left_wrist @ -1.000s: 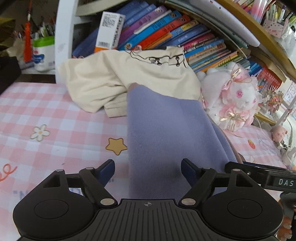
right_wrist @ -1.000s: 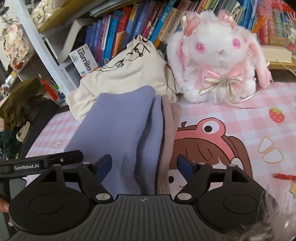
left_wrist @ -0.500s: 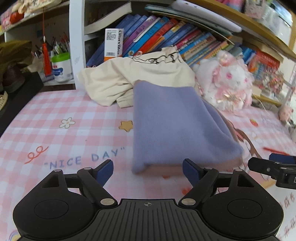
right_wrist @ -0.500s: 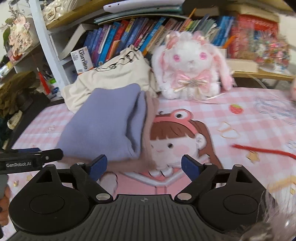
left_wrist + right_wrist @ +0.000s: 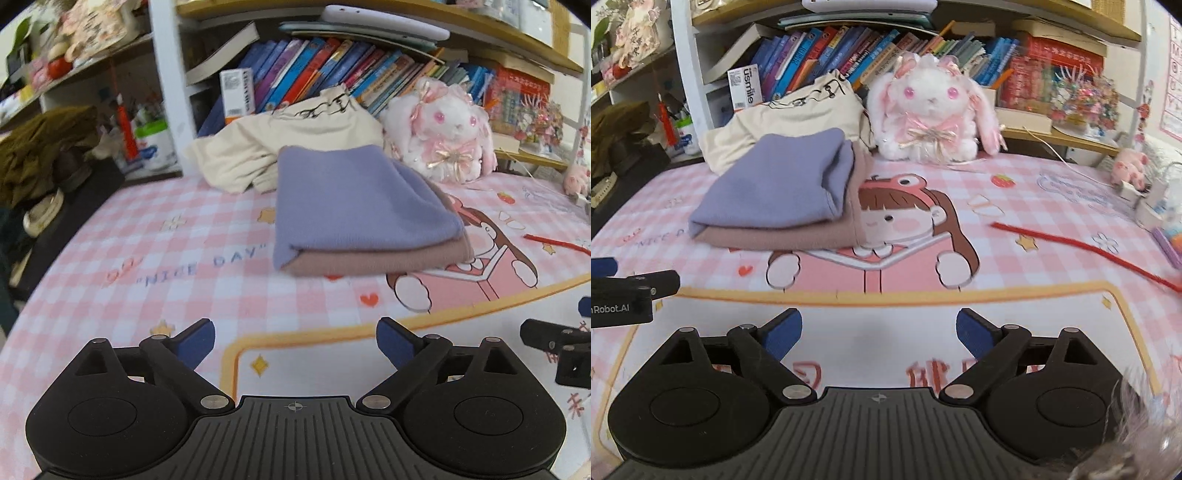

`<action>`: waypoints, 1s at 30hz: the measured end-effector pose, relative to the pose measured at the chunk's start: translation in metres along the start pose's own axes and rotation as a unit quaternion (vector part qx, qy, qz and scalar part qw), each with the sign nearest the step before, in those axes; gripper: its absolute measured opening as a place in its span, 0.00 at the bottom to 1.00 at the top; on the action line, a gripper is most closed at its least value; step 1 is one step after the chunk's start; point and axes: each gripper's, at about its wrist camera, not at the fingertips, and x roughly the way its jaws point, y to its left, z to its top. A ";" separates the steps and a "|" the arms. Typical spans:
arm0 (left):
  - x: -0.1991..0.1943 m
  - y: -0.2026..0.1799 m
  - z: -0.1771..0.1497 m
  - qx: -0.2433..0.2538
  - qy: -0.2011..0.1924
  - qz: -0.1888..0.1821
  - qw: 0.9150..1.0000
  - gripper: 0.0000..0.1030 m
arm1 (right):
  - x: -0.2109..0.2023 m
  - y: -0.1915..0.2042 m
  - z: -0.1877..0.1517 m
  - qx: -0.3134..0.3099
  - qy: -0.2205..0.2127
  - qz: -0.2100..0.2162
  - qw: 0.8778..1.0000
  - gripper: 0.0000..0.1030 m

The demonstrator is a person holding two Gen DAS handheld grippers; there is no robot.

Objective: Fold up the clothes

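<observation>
With both jaws just spread wide and empty, left gripper and right gripper clear of folded lavender-and-mauve fleece garment. Fold judged finished. Next likely: crumpled cream cotton garment behind, to be pulled flat.

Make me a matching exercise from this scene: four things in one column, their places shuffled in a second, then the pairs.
Things:
1. purple garment
2. cream garment
3. plush rabbit
4. red stick

Places:
A. crumpled against the books
B. lying flat on the mat, far right
C. folded on top of a mauve garment
D. sitting upright before the shelf

Pairs: 1-C, 2-A, 3-D, 4-B
</observation>
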 end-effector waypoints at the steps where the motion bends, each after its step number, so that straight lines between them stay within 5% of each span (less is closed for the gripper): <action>1: -0.001 -0.001 -0.001 0.003 0.002 -0.002 1.000 0.94 | -0.001 0.000 -0.002 0.000 0.002 0.002 1.000 0.88; 30: -0.011 0.003 -0.004 0.001 -0.010 -0.018 1.000 0.98 | -0.011 0.009 -0.004 -0.004 -0.003 -0.001 1.000 0.99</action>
